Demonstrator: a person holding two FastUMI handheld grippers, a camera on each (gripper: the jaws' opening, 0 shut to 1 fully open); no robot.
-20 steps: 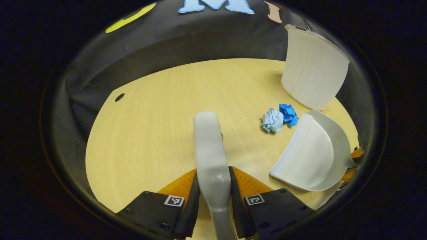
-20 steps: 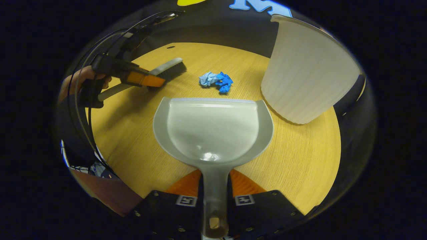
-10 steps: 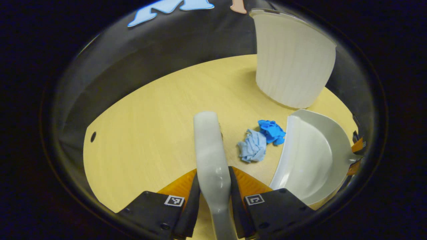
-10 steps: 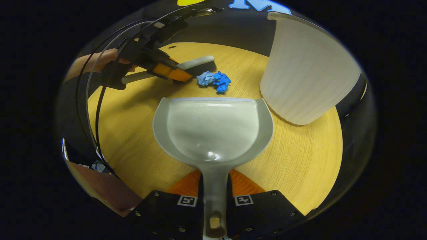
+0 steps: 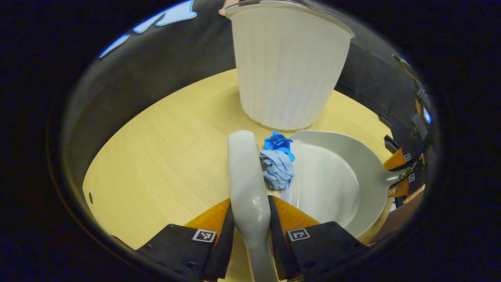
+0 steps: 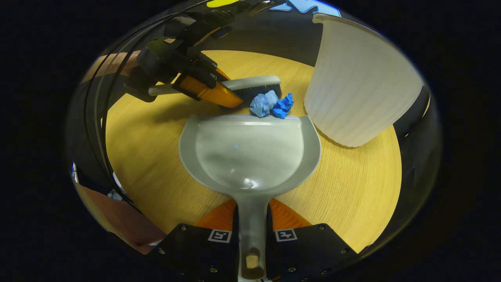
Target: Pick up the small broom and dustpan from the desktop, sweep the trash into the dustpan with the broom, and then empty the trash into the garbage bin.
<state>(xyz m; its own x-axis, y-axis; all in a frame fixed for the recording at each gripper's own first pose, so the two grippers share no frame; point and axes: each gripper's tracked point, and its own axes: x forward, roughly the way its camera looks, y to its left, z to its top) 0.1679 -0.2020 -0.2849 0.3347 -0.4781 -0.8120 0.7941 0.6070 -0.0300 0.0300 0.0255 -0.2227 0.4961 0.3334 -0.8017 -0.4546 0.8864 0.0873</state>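
Left tongs (image 5: 250, 219) clamped on broom (image 5: 246, 172), right tongs (image 6: 252, 235) clamped on dustpan (image 6: 250, 152)

A recording booth: black cloth wall (image 5: 164, 70) behind a wooden desktop (image 5: 164, 156).

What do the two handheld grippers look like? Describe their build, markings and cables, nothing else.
The left gripper has a blocky black body, with a small square black-and-white marker at the base of each of its jaws. The right gripper is built the same, with its own pair of markers. In the right gripper view, thin black cables loop away from the left gripper's body.
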